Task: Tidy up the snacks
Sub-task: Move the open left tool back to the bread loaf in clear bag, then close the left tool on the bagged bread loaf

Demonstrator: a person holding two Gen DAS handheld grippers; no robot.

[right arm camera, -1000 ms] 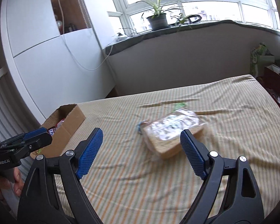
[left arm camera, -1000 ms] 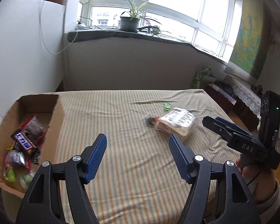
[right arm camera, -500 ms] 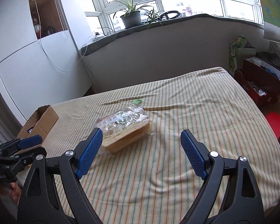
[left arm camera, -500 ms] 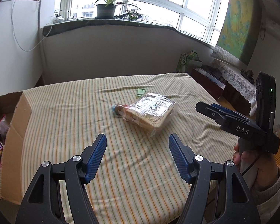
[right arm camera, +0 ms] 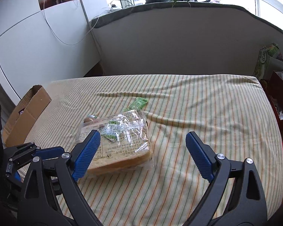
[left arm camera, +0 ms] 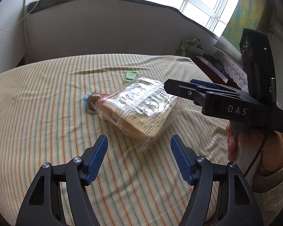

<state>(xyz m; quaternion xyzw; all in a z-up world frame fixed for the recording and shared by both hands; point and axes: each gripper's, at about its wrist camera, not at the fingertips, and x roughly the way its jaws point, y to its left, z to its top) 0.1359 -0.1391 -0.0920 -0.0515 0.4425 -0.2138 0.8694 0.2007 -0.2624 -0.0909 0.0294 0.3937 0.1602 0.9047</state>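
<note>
Sliced bread in a clear plastic wrapper with printed labelling [left arm camera: 141, 111] lies flat near the middle of the bed with the cream, orange-and-green striped sheet [left arm camera: 47, 98], and I judge the step in hand to be the approach for picking it up. My left tool [left arm camera: 138, 154] hangs just short of the loaf's near corner with its blue ribbed pads apart and nothing between them. My right tool [right arm camera: 142, 150] is opening at this moment; its left pad overlaps the loaf's near left corner in the right wrist view, but no pad presses on the wrapper, so nothing is gripped yet.

Next, I reckon one tool has to straddle the loaf across its short side and close on the bread itself, not just the loose film, which could slip. Then the load goes to the brown cardboard box [right arm camera: 26, 113] at the left edge of the bed.

Tucked against the loaf's far end is a small round brown snack on a blue wrapper [left arm camera: 92, 99], touching or nearly so; a small green packet [left arm camera: 130, 75] lies just beyond. A sweep could nudge either. Both tools crowd the same corner, so I would keep them from knocking together. Open sheet lies to the right and in front, with the bed's right edge well apart from the loaf.
</note>
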